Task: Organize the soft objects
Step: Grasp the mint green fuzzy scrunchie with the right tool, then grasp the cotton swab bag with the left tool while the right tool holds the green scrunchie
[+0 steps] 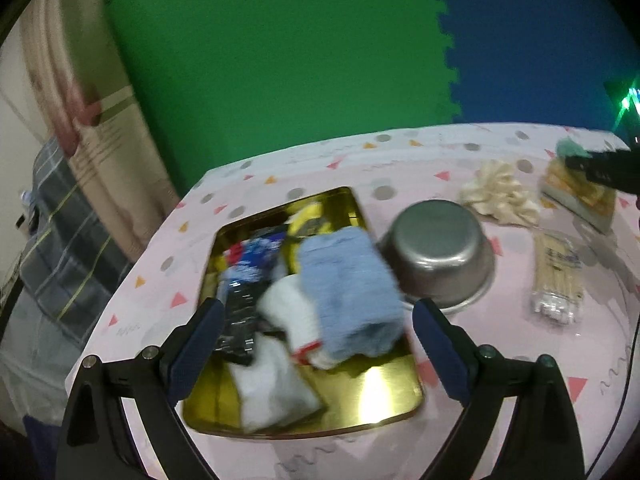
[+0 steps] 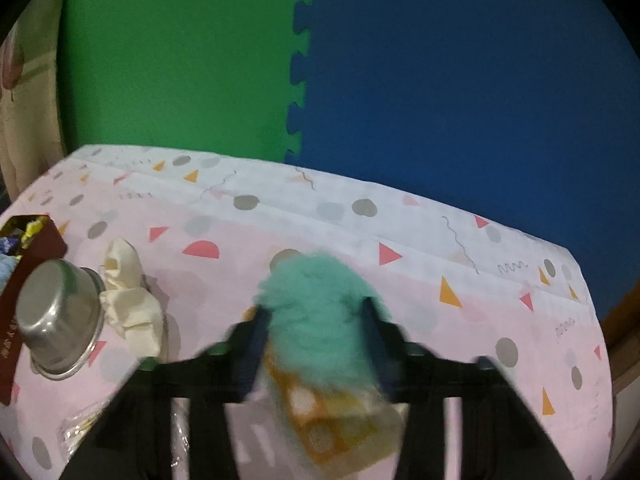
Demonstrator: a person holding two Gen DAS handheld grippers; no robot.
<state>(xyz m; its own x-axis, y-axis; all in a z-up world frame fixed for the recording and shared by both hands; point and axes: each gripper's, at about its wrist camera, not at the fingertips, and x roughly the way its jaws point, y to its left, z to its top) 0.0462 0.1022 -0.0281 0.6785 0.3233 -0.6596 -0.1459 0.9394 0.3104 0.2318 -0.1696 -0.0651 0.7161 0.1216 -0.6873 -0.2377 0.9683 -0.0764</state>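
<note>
- Right claw [image 2: 316, 336] is gripping the teal fluffy puff [image 2: 320, 312], fingers pressing its sides.
- Gold tray [image 2: 38, 246] of soft things is lying at nine o'clock, well apart.
- Left claw [image 1: 316, 328] is hanging open over the tray's blue towel [image 1: 352, 288].

1 gold tray [image 1: 384, 392], 1 upturned steel bowl [image 1: 438, 250], 1 blue towel [image 1: 352, 292], 1 cream cloth [image 1: 500, 196], 1 teal fluffy ball [image 2: 316, 312], 1 swab pack [image 1: 558, 280], 2 white socks [image 1: 288, 312].
</note>
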